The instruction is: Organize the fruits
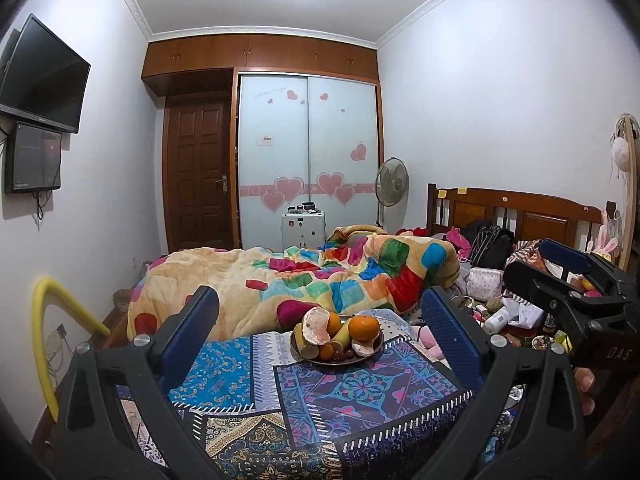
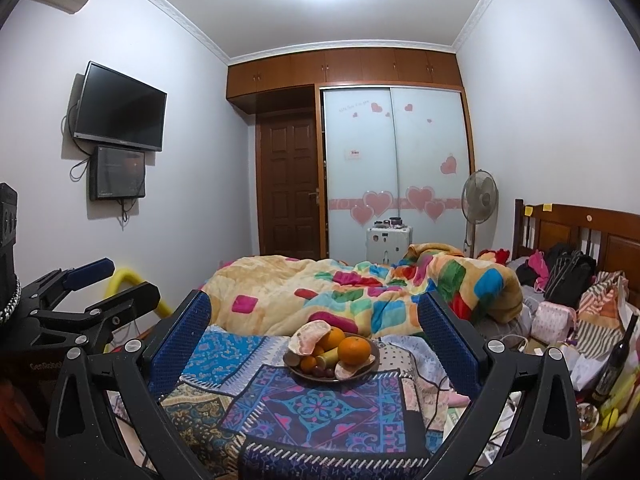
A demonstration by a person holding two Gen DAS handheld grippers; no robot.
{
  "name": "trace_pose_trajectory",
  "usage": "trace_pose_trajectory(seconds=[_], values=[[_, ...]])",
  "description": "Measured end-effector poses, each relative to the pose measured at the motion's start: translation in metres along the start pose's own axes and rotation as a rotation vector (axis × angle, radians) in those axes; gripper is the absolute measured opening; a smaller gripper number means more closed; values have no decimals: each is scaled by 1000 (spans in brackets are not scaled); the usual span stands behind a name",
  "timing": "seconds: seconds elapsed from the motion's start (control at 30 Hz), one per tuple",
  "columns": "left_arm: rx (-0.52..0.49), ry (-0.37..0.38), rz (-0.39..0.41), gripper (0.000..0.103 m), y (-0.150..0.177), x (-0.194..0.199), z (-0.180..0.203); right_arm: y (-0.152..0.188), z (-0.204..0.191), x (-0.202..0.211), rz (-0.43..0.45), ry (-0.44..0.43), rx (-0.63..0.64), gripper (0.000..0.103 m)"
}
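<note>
A brown plate [image 1: 299, 356] [image 2: 296, 373] of fruit stands on a patterned cloth at the foot of the bed. It holds a whole orange [image 1: 363, 327] [image 2: 353, 350], peeled pomelo pieces [image 1: 316, 326] [image 2: 309, 337], a banana [image 1: 342, 336] [image 2: 329, 356], small tangerines and grapes. My left gripper [image 1: 320, 304] is open and empty, short of the plate and above the cloth. My right gripper [image 2: 314, 304] is open and empty too, also short of the plate. The right gripper shows at the right edge of the left wrist view [image 1: 560, 276].
The patterned cloth [image 1: 352, 396] [image 2: 320, 404] covers a low surface. A colourful quilt [image 1: 320, 276] lies bunched behind it. Bags and clutter [image 2: 568, 312] crowd the right side by the headboard, with a dark bottle [image 2: 614, 360]. A yellow tube [image 1: 44, 344] stands left.
</note>
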State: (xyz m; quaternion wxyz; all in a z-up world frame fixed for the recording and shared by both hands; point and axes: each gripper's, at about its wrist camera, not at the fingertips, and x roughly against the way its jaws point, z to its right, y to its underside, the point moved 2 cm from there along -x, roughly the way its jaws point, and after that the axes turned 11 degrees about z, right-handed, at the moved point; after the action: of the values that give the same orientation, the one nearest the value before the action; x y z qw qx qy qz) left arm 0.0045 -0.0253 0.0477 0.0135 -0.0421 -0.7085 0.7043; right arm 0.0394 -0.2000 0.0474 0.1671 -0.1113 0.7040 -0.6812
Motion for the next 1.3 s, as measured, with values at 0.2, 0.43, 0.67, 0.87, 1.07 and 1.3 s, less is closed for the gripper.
trace_pose_trajectory(seconds=[0.2, 0.43, 0.67, 0.87, 1.07, 1.3], values=[[3, 2, -3, 103, 0, 0, -1, 0, 0, 0, 0, 1, 1, 103], [7, 0, -2, 103, 0, 1, -1, 3, 0, -2, -4, -2, -5, 103], [6, 2, -3, 103, 0, 0, -2, 4, 0, -2, -5, 0, 0, 103], [15, 4, -6, 103, 1, -1, -1, 5, 0, -2, -5, 1, 0, 103], [26, 11, -13, 103, 1, 0, -2, 5, 1, -2, -6, 4, 1, 103], [36, 22, -29, 103, 2, -3, -3, 5, 1, -2, -6, 1, 0, 103]])
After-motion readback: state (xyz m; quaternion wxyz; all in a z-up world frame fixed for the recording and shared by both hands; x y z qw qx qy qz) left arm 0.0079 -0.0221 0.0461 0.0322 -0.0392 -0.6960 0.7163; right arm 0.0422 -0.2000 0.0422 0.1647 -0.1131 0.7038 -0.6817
